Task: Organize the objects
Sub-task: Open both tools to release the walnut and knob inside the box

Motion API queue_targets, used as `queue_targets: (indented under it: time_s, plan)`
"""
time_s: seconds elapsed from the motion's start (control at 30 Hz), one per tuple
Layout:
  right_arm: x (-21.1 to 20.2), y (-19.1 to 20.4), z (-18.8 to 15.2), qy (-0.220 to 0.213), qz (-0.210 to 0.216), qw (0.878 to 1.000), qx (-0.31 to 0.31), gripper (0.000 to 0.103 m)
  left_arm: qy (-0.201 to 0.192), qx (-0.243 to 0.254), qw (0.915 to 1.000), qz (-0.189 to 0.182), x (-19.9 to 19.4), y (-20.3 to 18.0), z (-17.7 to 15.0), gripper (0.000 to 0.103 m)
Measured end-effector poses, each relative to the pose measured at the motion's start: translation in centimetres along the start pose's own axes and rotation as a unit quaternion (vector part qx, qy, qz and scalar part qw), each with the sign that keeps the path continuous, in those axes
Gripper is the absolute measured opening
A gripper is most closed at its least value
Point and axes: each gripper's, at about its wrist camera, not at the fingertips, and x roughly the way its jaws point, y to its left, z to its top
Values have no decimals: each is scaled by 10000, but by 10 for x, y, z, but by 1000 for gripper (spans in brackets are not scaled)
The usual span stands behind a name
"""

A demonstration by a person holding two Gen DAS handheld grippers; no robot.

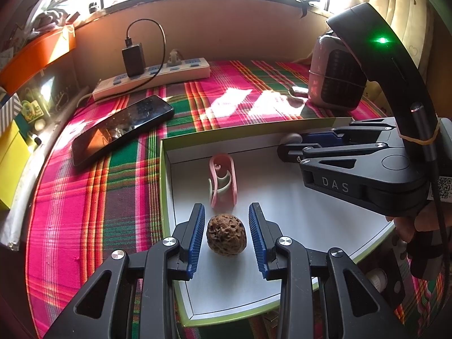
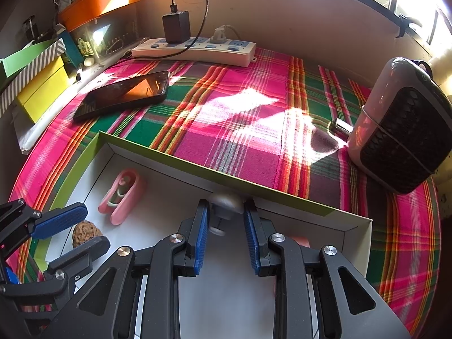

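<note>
Plaid cloth (image 2: 248,130) in pink, green and orange covered the table, and on it we recorded the following.

Item one: a shallow cardboard box (image 1: 165,169) with lime-green outer walls and a white floor, nearest the cameras.

Item two: a brown, wrinkled walnut (image 1: 226,236) resting on the box floor near its left wall. We held the left gripper (image 1: 226,217) around it with the blue pads (image 1: 197,234) standing clear on either side, a gap visible on both; nothing was gripped.

Item three: a pink clip (image 1: 222,179) with a pale green inner piece, lying on the box floor just beyond the walnut, apart from it.

Item four: a small grey rounded object (image 2: 226,202) against the box's far wall. We had the right gripper (image 2: 226,212) around it, jaws narrowly parted; its top sat between the fingertips, but we could not tell whether the pads pressed on it or what it was.

Item five: a black smartphone (image 1: 121,128), face up on the cloth left of the box.

Item six: a white power strip (image 2: 195,49) along the back wall, with a black charger (image 2: 175,26) plugged in.

Item seven: a pink and black desk fan (image 2: 404,135), upright at the right, well apart from the box.
</note>
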Motion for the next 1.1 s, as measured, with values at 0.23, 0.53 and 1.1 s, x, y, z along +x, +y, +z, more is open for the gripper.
queue_targets:
  time_s: [0.23, 0.53, 1.1]
  plan:
    - [-3, -3, -1, -24, 43, 9999, 91, 38, 5, 7, 10000, -6, -1, -1, 0, 31]
    - [-12, -4, -3, -131, 64, 9998, 157, 43, -12, 35, 10000, 0, -4, -3, -1, 31]
    - [-50, -4, -24, -459, -30, 9986, 244, 44, -149, 26, 9999, -24, -31, -8, -8, 36]
